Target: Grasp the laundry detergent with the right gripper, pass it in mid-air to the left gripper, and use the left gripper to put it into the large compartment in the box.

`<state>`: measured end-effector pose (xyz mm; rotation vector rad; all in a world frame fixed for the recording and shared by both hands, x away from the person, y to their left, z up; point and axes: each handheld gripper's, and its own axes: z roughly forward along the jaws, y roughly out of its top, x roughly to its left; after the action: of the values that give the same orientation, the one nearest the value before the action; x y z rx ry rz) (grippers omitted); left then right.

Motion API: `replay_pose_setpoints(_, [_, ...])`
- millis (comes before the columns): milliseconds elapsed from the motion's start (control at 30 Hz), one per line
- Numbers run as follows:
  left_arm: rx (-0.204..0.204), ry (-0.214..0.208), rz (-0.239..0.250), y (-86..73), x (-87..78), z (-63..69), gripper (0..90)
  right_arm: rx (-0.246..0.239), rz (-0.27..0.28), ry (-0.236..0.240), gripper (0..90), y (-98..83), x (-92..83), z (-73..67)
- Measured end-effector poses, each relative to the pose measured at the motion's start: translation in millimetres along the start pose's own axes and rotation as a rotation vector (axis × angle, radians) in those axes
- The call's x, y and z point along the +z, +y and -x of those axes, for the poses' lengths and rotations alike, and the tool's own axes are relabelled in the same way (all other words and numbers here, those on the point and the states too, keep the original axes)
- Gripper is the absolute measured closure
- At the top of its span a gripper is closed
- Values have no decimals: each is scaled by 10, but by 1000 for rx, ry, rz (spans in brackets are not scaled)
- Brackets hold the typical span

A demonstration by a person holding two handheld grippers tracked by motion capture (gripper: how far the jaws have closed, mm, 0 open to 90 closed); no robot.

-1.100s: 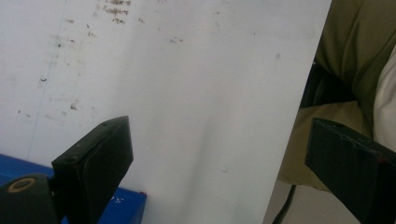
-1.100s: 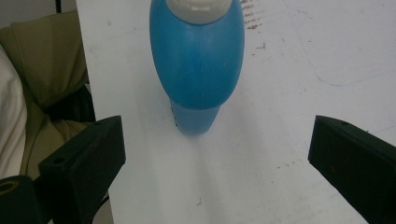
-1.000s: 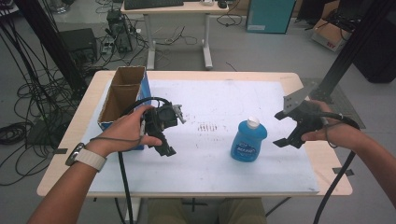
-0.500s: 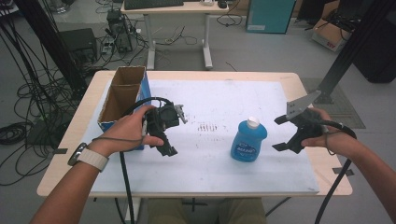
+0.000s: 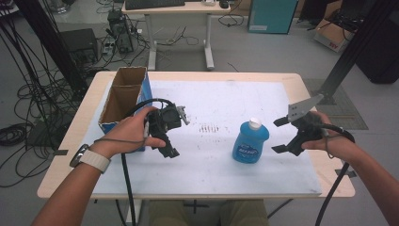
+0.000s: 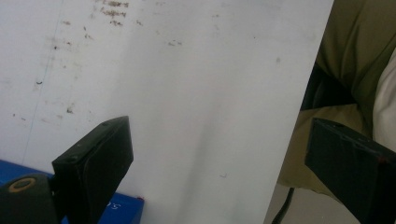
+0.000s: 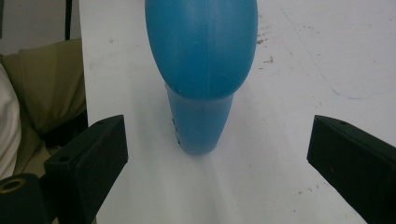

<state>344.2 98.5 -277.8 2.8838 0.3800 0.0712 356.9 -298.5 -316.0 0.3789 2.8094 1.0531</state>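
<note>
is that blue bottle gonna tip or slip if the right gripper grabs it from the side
The blue bottle stands upright and is wider at the shoulder than at the base, so a high push may well tip it. Its plastic looks smooth and rounded, so the pads could slip. The right gripper is open beside it, not touching.

In the right gripper view the blue bottle (image 7: 201, 70) is cut off by the top edge, so its cap and label side cannot be seen there. In the high view the print on the bottle's label (image 5: 248, 151) is too small to read. The person's left hand (image 5: 134, 133) covers much of the left hand-held gripper (image 5: 175, 136) and the near right corner of the cardboard box (image 5: 123, 96). The box's inside is in shadow. In the left gripper view the surface (image 6: 187, 93) hides most of the person's lap.
</note>
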Motion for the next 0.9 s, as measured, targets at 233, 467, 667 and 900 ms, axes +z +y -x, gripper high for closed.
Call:
replay_pose_setpoints(233, [1,3,1,2,2,-1,83,-3,13,9,52,-16,73,-2])
replay_pose_setpoints(467, [1,3,2,2,18,-3,83,-6,32,12,52,-25,109,-2])
replay_pose_setpoints(667, [-1,1,2,1,20,-3,83,-11,33,13,53,-40,137,-3])
replay_pose_setpoints(900, [-2,-2,1,5,19,-3,82,-7,39,8,53,-30,130,-6])
